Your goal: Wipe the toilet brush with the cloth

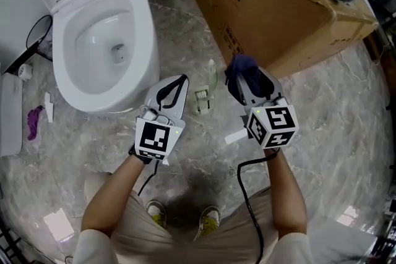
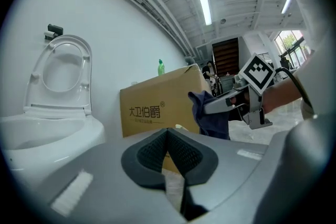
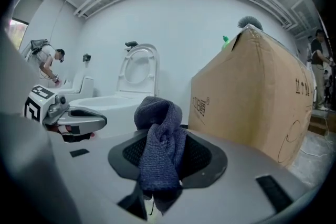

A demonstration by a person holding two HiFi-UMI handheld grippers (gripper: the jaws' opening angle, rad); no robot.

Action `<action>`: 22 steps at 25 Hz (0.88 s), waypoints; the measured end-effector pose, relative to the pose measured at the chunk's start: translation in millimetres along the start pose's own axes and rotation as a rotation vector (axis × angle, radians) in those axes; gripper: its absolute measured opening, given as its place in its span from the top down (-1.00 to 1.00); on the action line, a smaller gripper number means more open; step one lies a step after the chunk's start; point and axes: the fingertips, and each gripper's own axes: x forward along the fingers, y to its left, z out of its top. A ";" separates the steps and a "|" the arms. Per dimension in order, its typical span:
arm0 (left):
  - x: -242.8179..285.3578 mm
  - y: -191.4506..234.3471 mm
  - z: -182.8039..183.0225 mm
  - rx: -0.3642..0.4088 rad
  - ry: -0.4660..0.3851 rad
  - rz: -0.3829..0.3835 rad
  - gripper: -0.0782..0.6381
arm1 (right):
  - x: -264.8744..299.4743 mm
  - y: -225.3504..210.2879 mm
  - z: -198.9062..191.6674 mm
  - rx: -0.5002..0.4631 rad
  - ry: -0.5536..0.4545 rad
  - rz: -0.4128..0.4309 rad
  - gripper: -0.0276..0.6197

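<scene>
Head view: toilet brush lies on the floor between left claw and right claw, near the toilet, cardboard box far right; wiping looks not begun. Left gripper view: left claw clenched, empty. Right gripper view: right claw grasping bunched cloth. Next, probably: left opens, lifts brush; nothing in the way.

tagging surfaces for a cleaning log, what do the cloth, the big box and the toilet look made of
Cloth: dark blue knitted fabric, weave visible. Box: matte brown cardboard, creased edges, printed side. Toilet: glossy white, likely ceramic, judging by the sheen.
</scene>
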 end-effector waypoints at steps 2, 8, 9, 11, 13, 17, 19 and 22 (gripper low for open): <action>0.8 -0.1 -1.1 0.001 0.001 -0.002 0.78 | 3.1 -0.6 -3.8 -0.007 0.007 0.006 0.44; 5.2 -0.4 3.1 -0.056 -0.010 -0.006 0.78 | 11.0 -4.9 -6.4 -0.010 0.004 -0.029 0.44; 5.6 -0.6 2.6 -0.051 -0.008 -0.007 0.78 | 12.2 -3.3 -6.1 -0.019 0.005 -0.030 0.43; 5.1 -0.2 0.1 -0.046 0.002 -0.005 0.78 | 13.1 0.5 -1.8 -0.035 -0.007 -0.030 0.43; 3.9 1.6 -2.3 -0.044 0.012 -0.003 0.78 | 12.7 4.0 6.9 -0.062 -0.035 -0.037 0.43; 3.7 5.5 -5.2 -0.049 0.026 0.005 0.78 | 16.7 14.9 21.7 -0.151 -0.077 -0.054 0.43; 3.7 5.4 -5.8 -0.055 0.029 0.008 0.78 | 16.2 23.4 32.5 -0.191 -0.109 -0.056 0.43; 3.6 7.2 -4.3 -0.051 0.027 0.010 0.78 | 13.5 37.8 51.5 -0.258 -0.170 -0.057 0.43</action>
